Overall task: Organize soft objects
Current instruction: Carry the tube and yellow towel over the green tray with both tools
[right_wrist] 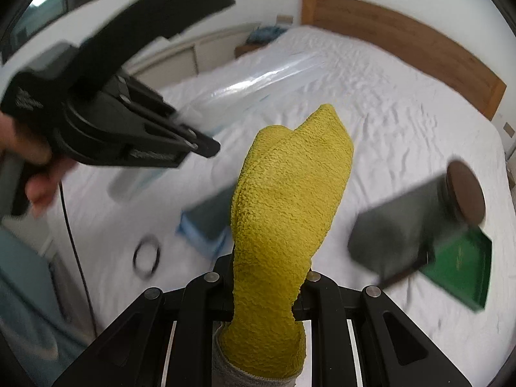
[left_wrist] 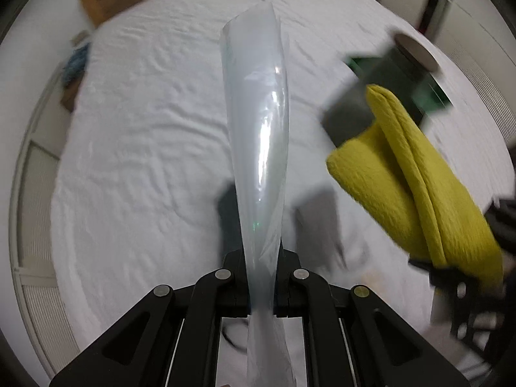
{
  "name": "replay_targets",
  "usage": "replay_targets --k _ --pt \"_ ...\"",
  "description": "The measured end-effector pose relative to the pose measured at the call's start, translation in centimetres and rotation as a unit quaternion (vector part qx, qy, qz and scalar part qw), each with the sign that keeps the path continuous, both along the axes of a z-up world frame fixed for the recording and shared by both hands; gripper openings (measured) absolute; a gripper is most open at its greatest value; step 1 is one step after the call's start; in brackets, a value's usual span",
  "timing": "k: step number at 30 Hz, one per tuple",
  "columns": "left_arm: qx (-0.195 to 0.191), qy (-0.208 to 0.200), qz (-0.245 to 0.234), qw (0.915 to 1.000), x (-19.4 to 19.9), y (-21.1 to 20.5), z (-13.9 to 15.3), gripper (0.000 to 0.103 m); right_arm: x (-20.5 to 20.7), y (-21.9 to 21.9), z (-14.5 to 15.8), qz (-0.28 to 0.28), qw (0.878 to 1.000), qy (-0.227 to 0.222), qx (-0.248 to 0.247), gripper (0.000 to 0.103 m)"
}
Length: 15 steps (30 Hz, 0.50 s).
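My left gripper (left_wrist: 261,256) is shut on a clear plastic bag (left_wrist: 258,129), which stands up narrow and twisted in front of the camera. In the right wrist view the same left gripper (right_wrist: 209,148) sits upper left in a person's hand, and the plastic bag (right_wrist: 258,80) trails from it over the bed. My right gripper (right_wrist: 267,266) is shut on a yellow fuzzy cloth (right_wrist: 283,193) that rises from its jaws. In the left wrist view the yellow cloth (left_wrist: 403,174) hangs folded at the right, with the right gripper (left_wrist: 432,267) at its lower end. Both views are blurred.
A white wrinkled bed sheet (left_wrist: 145,129) fills the scene, with a wooden headboard (right_wrist: 403,45) behind. On the bed lie a grey canister with a dark round lid (right_wrist: 419,225), a green book (right_wrist: 461,267), a blue-edged dark item (right_wrist: 206,222) and a black ring (right_wrist: 146,256).
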<state>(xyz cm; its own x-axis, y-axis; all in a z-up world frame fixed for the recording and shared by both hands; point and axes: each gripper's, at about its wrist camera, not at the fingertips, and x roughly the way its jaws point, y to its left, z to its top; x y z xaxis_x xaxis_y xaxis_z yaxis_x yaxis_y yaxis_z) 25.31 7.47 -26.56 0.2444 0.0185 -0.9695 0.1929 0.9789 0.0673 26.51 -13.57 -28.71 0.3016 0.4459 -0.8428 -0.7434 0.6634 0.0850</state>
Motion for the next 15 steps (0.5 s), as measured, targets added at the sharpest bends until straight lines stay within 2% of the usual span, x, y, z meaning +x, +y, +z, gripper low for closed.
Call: replay_targets --k 3,5,8,12,15 --pt "-0.018 0.04 -0.036 0.9984 -2.6 -2.1 -1.1 0.006 -2.7 -3.1 -1.7 -0.009 0.999 0.03 -0.04 0.017" --pt "-0.025 0.068 -0.072 0.9948 -4.4 -4.3 -2.2 0.006 -2.1 -4.6 -2.7 -0.023 0.997 0.046 -0.061 0.017" --pt "-0.039 0.106 -0.14 0.9837 -6.5 -9.4 -4.0 0.007 -2.3 -9.2 -4.9 -0.066 0.991 0.076 -0.085 0.017" --pt "-0.066 0.123 -0.212 0.9672 -7.4 -17.6 -5.9 0.008 -1.4 -18.0 -7.5 -0.123 0.98 0.105 -0.12 0.017" --pt "-0.093 0.122 -0.218 0.9637 -5.7 -23.0 -7.1 0.008 1.1 -24.6 -9.7 -0.149 0.971 0.106 -0.153 0.017"
